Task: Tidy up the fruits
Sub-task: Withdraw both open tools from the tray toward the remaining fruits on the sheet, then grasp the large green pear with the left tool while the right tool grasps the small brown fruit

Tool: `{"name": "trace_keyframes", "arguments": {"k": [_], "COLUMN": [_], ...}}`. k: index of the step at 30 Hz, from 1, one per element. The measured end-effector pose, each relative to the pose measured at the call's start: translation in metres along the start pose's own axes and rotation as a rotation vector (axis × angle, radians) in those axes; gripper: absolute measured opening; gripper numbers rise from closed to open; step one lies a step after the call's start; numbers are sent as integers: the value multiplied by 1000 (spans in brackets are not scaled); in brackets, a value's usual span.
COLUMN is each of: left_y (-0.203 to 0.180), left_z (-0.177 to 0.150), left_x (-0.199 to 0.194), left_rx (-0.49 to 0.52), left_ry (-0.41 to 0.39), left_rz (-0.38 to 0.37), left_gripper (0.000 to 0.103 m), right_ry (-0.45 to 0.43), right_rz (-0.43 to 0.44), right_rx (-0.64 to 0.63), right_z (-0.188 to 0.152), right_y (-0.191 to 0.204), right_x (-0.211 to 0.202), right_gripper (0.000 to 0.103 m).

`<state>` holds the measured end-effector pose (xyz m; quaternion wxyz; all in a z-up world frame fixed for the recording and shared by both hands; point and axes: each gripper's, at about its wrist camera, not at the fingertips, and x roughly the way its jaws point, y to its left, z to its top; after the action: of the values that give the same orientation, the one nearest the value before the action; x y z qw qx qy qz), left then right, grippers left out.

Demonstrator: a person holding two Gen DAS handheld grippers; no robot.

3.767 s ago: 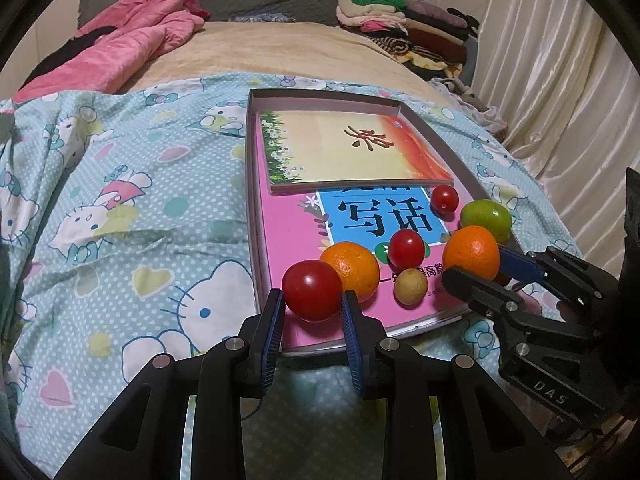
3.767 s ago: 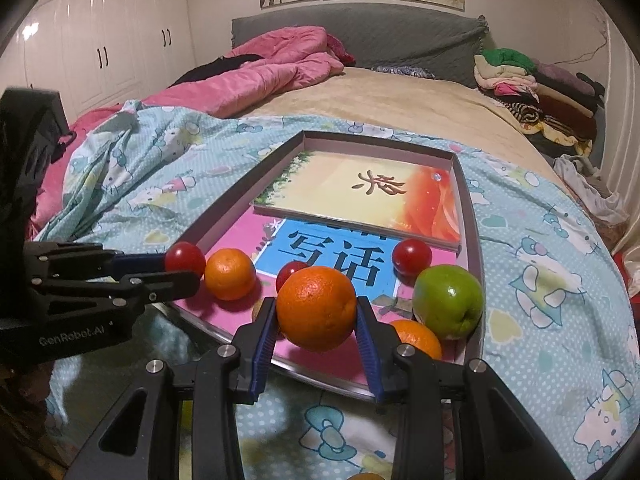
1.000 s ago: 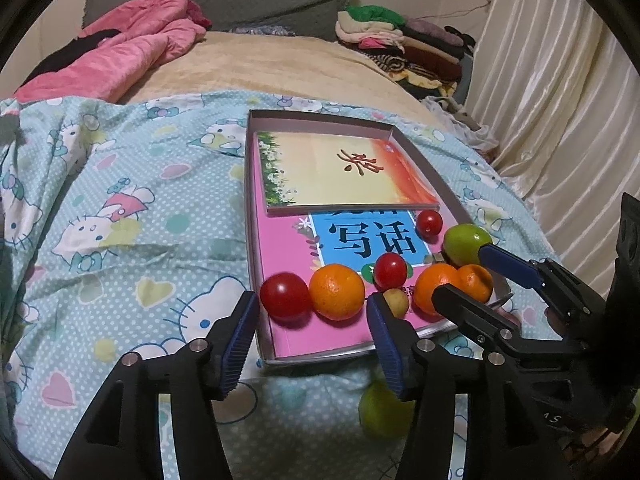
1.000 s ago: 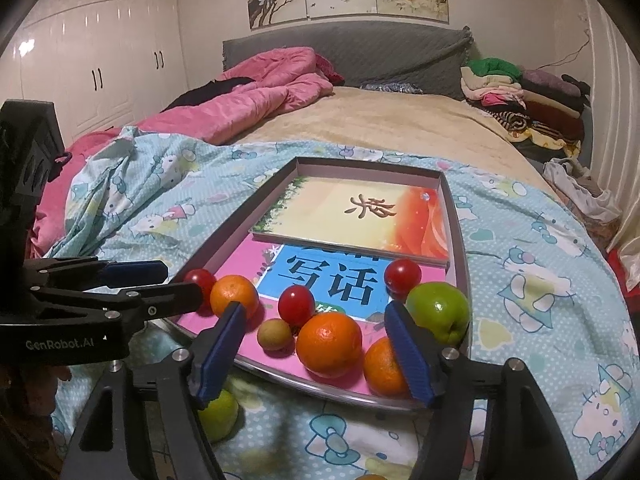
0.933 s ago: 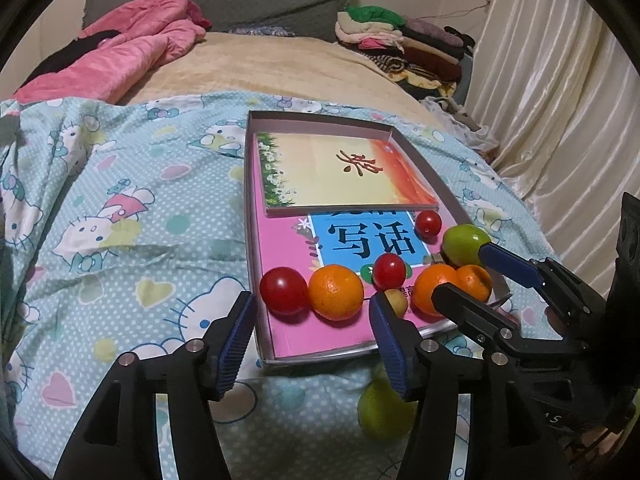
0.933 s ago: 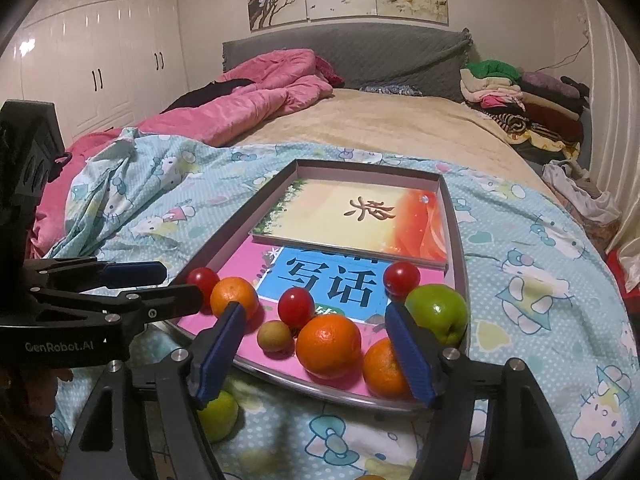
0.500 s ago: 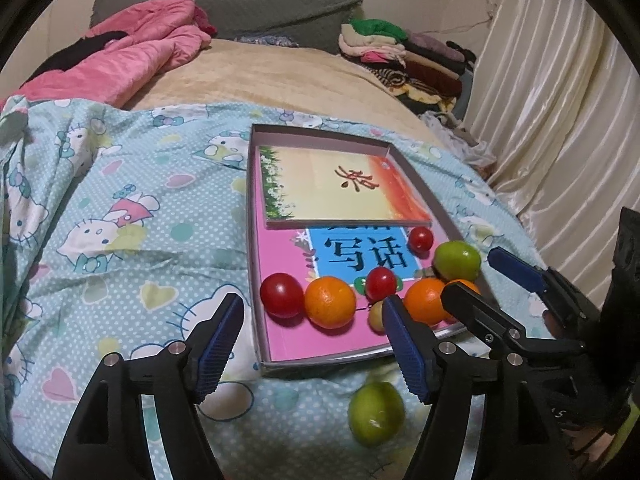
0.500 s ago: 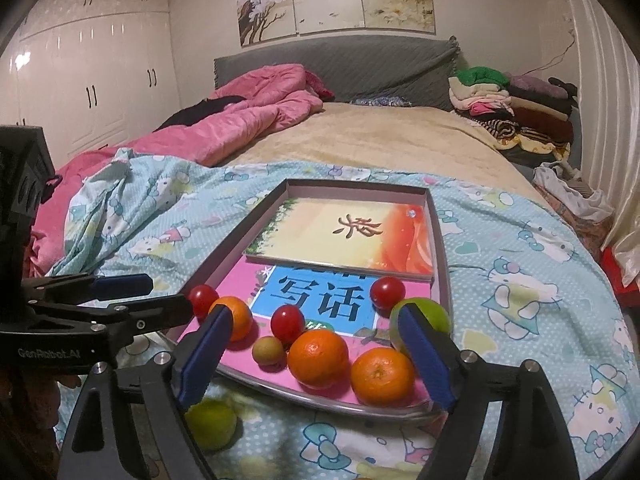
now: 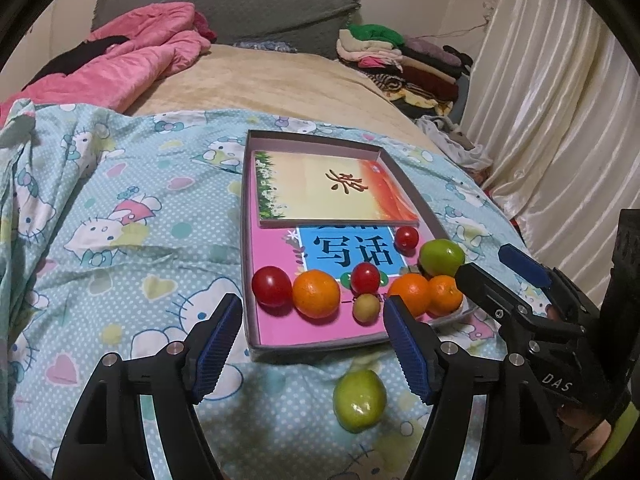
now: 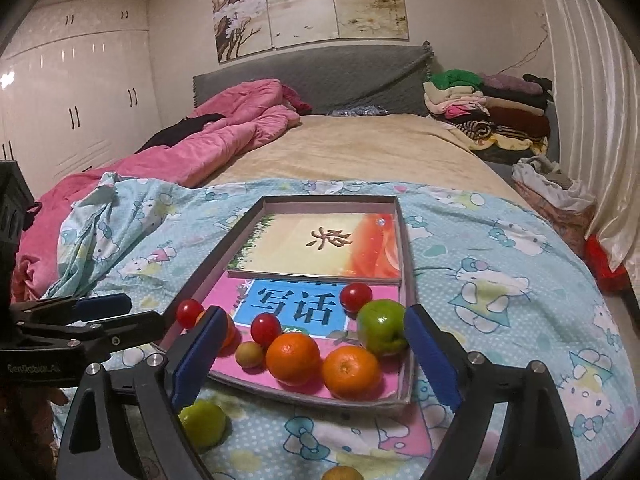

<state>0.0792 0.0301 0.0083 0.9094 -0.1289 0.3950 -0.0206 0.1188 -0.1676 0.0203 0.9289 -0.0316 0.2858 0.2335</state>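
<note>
A shallow grey box tray (image 9: 246,240) (image 10: 408,292) lies on the blue bedspread with two books in it. At its near end sit red tomatoes (image 9: 271,285), oranges (image 9: 316,293) (image 10: 293,358), a small yellow-brown fruit (image 9: 366,308) and a green apple (image 9: 441,257) (image 10: 381,326). A green fruit (image 9: 359,400) (image 10: 203,423) lies on the bedspread in front of the tray. My left gripper (image 9: 310,344) is open and empty, above the tray's near edge. My right gripper (image 10: 314,360) is open and empty, also short of the tray.
A small orange fruit (image 10: 341,473) lies on the bedspread at the bottom edge of the right wrist view. Pink quilt (image 10: 224,136) lies at the far left, folded clothes (image 10: 480,108) at the far right, curtains (image 9: 560,120) on the right.
Both grippers let go of their fruit, a tomato on the left and an orange on the right, opened wide and drew back and up from the tray. The green fruit on the bedspread came into view.
</note>
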Motion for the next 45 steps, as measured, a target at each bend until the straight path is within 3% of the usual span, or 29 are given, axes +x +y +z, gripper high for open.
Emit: {"name": "trace_keyframes", "arguments": {"k": [10, 21, 23, 28, 33, 45], "left_y": [-5, -3, -3, -8, -17, -29], "left_z": [-9, -16, -18, -24, -35, -50], "left_x": [-7, -11, -11, -5, 2, 19], "left_rx": [11, -12, -20, -15, 3, 54], "left_ry": [13, 48, 59, 109, 166, 249], "left_rz": [-4, -13, -23, -41, -48, -55], "left_gripper": [75, 75, 75, 75, 75, 74], "right_ry": [11, 87, 121, 224, 307, 428], "right_rz": [-13, -48, -83, -75, -113, -86], "right_rx": [51, 107, 112, 167, 139, 184], "right_z": [-6, -19, -24, -41, -55, -77], "right_y": [-6, -9, -9, -16, -13, -17], "right_x": [-15, -18, -18, -11, -5, 1], "right_gripper": [90, 90, 90, 90, 90, 44]}}
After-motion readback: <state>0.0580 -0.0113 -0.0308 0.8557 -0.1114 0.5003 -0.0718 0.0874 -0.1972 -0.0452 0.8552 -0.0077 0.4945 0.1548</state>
